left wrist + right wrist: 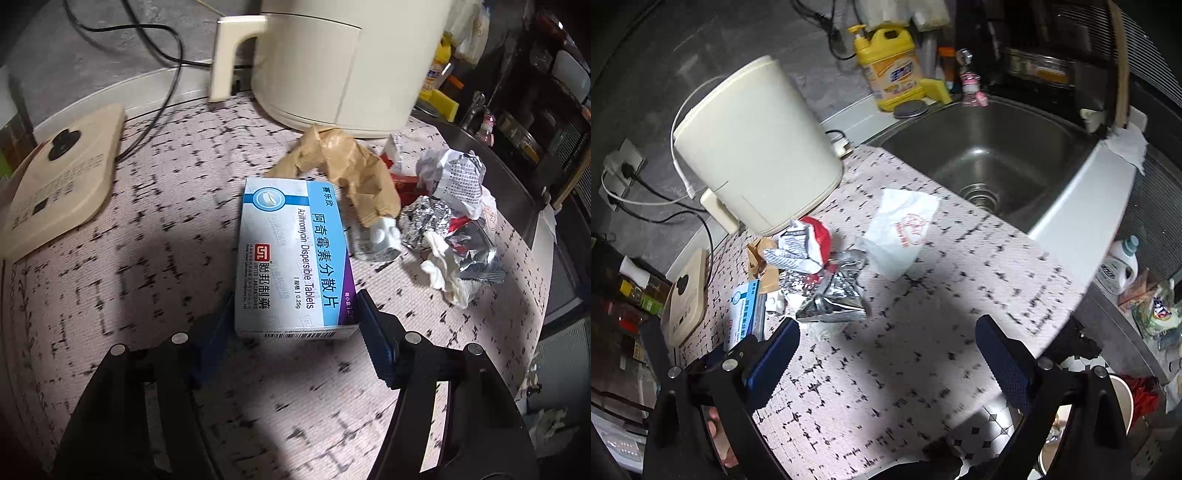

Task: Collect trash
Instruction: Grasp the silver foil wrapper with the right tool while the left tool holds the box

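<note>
A blue and white medicine box (295, 254) lies on the patterned counter, its near end between the fingers of my left gripper (295, 317); the jaws stand at its two sides and I cannot tell if they press it. Behind it lie crumpled brown paper (347, 173), crumpled printed paper (450, 177), foil wrappers (424, 225) and white tissue (447, 277). My right gripper (886, 339) is open and empty above the counter, near the silver foil bag (838, 291), a red and white crumpled wrapper (809, 243) and a white plastic bag (901, 232). The box also shows in the right wrist view (748, 310).
A cream kettle (332, 62) stands behind the trash, its base plate (62, 177) and cord at the left. A steel sink (993, 155) lies to the right, with a yellow detergent bottle (890, 70) behind it. The counter edge drops to a tiled floor at the near right.
</note>
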The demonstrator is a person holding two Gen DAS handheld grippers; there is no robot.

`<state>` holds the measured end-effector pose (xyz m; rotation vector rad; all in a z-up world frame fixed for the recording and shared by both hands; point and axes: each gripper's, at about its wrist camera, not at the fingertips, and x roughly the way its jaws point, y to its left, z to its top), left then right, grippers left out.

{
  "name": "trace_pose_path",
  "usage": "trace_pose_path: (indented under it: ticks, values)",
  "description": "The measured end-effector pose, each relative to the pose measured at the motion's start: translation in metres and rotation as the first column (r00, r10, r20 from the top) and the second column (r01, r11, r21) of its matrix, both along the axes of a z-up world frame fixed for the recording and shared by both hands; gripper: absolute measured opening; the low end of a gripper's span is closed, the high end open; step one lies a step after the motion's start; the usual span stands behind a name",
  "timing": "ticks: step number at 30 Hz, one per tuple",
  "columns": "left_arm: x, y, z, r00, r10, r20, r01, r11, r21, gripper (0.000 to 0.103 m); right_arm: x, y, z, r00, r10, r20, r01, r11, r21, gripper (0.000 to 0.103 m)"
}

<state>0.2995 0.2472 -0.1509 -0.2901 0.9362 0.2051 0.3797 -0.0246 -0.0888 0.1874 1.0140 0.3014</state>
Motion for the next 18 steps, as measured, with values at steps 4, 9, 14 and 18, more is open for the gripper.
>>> trace_pose_path:
  ticks: [4, 9, 14, 18]
  values:
    - [-0.025, 0.023, 0.007, 0.998, 0.063, 0.014, -0.062, 0.998, -0.013, 0.065, 0.016, 0.028, -0.011, 0.998, 0.065, -0.028, -0.065, 0.998, 0.009, 0.086]
    - [-0.060, 0.048, 0.017, 0.989, 0.144, 0.037, -0.143, 0.990, -0.015, 0.065, 0.034, 0.055, -0.024, 0.992, 0.116, -0.048, -0.116, 0.993, -0.004, 0.081]
    - [-0.094, 0.068, 0.025, 0.972, 0.225, 0.061, -0.224, 0.974, -0.025, 0.065, 0.050, 0.078, -0.043, 0.985, 0.149, -0.090, -0.151, 0.988, -0.020, 0.075]
    - [-0.112, 0.076, 0.027, 0.960, 0.272, 0.064, -0.270, 0.962, -0.032, 0.065, 0.057, 0.084, -0.061, 0.975, 0.161, -0.152, -0.163, 0.987, 0.002, 0.020]
